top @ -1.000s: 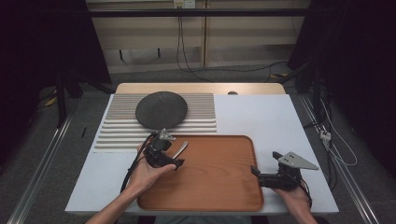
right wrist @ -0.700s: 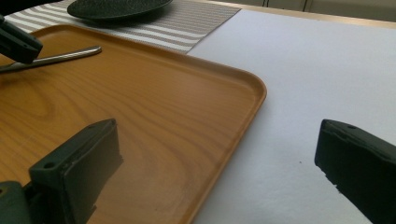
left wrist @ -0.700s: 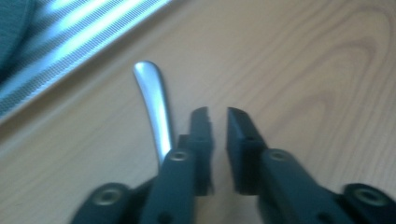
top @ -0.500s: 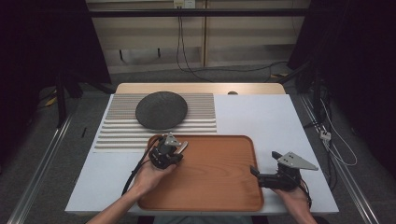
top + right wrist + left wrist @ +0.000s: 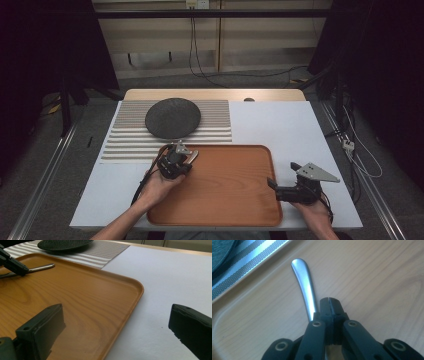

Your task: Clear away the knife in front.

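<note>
A metal utensil handle lies in the far left corner of the wooden tray. My left gripper is low over that corner with its jaws pressed together. The handle runs beside and under the left jaw, and nothing shows between the tips. In the high view the left gripper sits at the tray's far left corner with the utensil just beyond it. My right gripper is open and straddles the tray's right rim, one jaw over the wood and one over the white table. It holds nothing.
A dark round plate rests on a striped placemat just behind the tray. The white tabletop stretches to the right of the mat. Cables trail off the table's right side.
The left gripper has shifted slightly right along the tray's far left corner, toward the utensil. The right gripper has stayed where it was.
</note>
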The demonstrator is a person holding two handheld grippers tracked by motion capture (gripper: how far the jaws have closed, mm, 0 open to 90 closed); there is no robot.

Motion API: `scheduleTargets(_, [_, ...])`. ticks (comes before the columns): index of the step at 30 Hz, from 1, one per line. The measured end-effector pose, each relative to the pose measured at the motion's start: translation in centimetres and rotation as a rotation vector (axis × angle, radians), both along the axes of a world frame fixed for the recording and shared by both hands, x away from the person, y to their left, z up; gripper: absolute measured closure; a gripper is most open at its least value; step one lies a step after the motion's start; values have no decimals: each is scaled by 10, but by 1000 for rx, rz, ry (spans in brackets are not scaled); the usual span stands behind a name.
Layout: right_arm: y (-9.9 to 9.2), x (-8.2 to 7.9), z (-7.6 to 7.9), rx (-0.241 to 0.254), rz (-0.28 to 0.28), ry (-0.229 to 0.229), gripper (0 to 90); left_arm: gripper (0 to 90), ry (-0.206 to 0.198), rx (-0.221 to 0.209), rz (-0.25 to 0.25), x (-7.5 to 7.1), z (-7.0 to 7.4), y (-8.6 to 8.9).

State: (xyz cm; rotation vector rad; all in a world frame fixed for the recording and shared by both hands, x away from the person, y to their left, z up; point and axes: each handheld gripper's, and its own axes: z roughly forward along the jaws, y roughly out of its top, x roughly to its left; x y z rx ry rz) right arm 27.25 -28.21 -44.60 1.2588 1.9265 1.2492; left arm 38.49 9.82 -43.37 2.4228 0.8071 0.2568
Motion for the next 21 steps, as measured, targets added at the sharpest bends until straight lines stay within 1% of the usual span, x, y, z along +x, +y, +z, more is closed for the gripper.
scheduleTargets(1, [0,0,0,1,-1,0,0,900,-3,1,3,0,0,0])
scheduleTargets(2, [0,0,0,1,-1,1,0,900,2,-2,-2,1,0,1])
scheduleTargets(9, [0,0,0,1,1,0,0,900,-6,21,0,0,1,4])
scheduleTargets(11, [0,0,0,1,0,1,0,900,-3,25,12,1,1,5])
scheduleTargets(12, [0,0,0,2,-1,1,0,900,-9,26,19,1,1,6])
scheduleTargets(13, [0,0,0,2,0,0,0,900,-1,20,19,2,1,7])
scheduleTargets(16, [0,0,0,0,2,-2,0,900,-8,33,24,1,1,8])
scheduleTargets(21, [0,0,0,3,2,0,0,900,-10,37,29,1,2,9])
